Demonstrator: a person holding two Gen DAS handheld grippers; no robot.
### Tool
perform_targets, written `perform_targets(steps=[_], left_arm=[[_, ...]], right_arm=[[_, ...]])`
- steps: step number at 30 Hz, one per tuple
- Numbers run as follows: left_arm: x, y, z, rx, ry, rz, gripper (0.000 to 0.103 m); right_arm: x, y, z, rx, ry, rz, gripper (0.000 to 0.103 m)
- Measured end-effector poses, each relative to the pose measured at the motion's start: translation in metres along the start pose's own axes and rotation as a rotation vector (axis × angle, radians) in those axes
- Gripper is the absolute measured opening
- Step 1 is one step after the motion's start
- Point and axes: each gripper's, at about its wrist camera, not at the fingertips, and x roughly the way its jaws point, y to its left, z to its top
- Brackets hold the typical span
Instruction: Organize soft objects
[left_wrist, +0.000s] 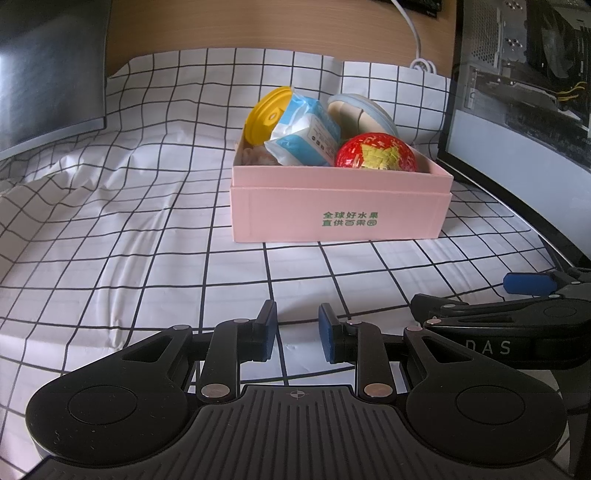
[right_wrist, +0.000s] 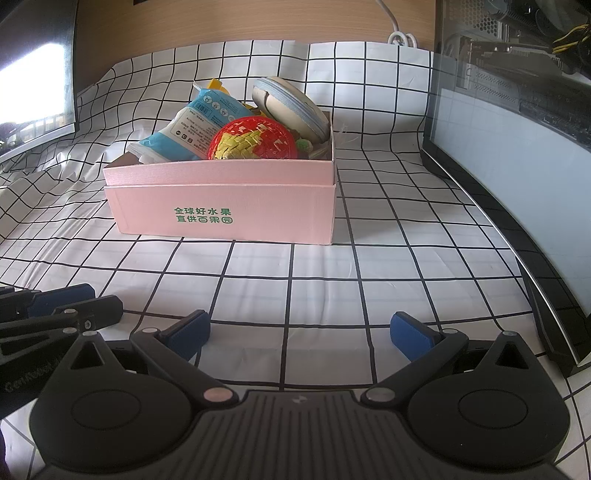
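Note:
A pink box (left_wrist: 340, 210) (right_wrist: 221, 206) stands on the checked cloth ahead of both grippers. In it lie a blue-and-white packet (left_wrist: 303, 133) (right_wrist: 192, 125), a red and yellow woven ball (left_wrist: 375, 153) (right_wrist: 253, 138), a round pouch with a blue zipper (left_wrist: 362, 110) (right_wrist: 291, 103) and a yellow round piece (left_wrist: 266, 114). My left gripper (left_wrist: 297, 330) hovers low over the cloth, its jaws a narrow gap apart with nothing between them. My right gripper (right_wrist: 299, 328) is wide open and empty beside it. Both are well short of the box.
The black-and-white checked cloth (left_wrist: 147, 240) is wrinkled at the left. A dark monitor (left_wrist: 48, 74) (right_wrist: 33, 74) stands at the left. A glass-sided computer case (left_wrist: 517, 110) (right_wrist: 517, 129) borders the right. A white cable (left_wrist: 417, 51) lies behind the box.

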Motion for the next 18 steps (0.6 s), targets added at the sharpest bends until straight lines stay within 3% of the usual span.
perform_targets(steps=[18], left_arm=[[-0.0003, 0.0011, 0.0001, -0.002, 0.0, -0.005, 0.027]], right_arm=[[0.0, -0.0001, -0.0001, 0.0, 0.0, 0.0, 0.103]])
